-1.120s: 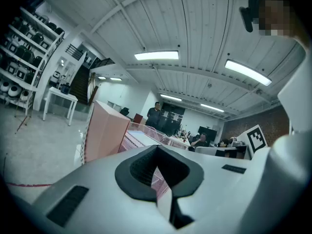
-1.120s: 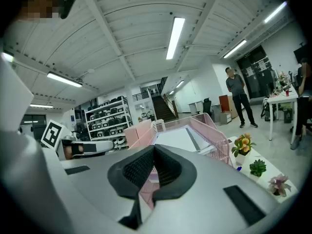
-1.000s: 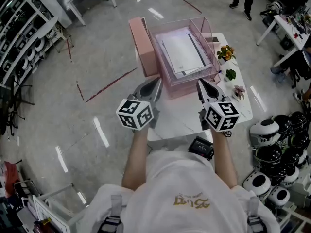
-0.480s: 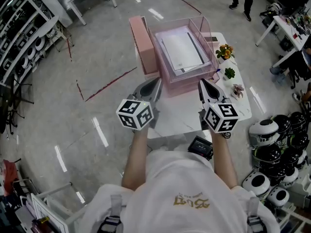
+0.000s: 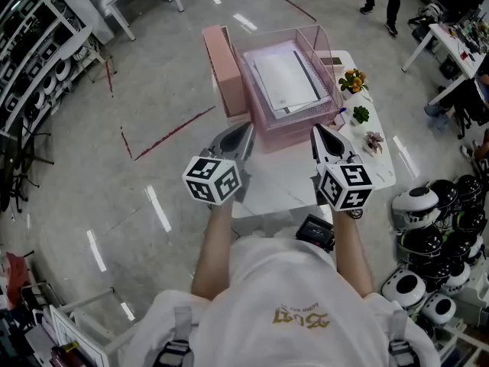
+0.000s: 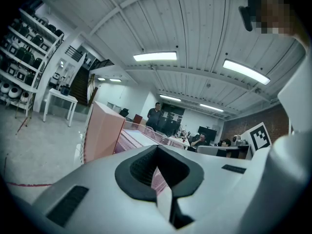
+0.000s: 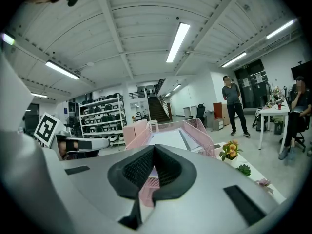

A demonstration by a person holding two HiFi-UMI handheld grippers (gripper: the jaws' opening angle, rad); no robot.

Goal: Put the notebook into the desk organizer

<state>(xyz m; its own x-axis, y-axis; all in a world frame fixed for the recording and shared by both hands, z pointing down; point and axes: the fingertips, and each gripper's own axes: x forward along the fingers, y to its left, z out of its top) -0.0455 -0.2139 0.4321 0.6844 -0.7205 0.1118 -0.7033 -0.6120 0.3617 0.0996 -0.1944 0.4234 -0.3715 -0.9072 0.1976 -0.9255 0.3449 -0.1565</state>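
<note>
notebook (image 5: 286,81): laid flat in the top tray of the desk organizer, white cover up, spiral binding along its right side; touched by neither gripper.
desk organizer (image 5: 276,137): pink mesh, set at the far end of the table, with a solid pink upright section on its left side.
table (image 5: 284,188): white; the organizer is carried on its far half.
left gripper (image 5: 243,134): held over the table's near-left part, fingers closed together with nothing between them, tips pointed toward the organizer's left front corner.
right gripper (image 5: 321,138): held over the table's near-right part, fingers closed together and empty, well apart from the notebook.
small plants: three are lined along the table's right edge, an orange-flowered one (image 5: 354,81) nearest the far corner, then a green one (image 5: 361,116), then a pinkish one (image 5: 374,142).
black device (image 5: 316,232): seen at the table's near edge, partly hidden; possibly a controller.
helmets (image 5: 428,220): heaped on the floor to the right of the table.
</note>
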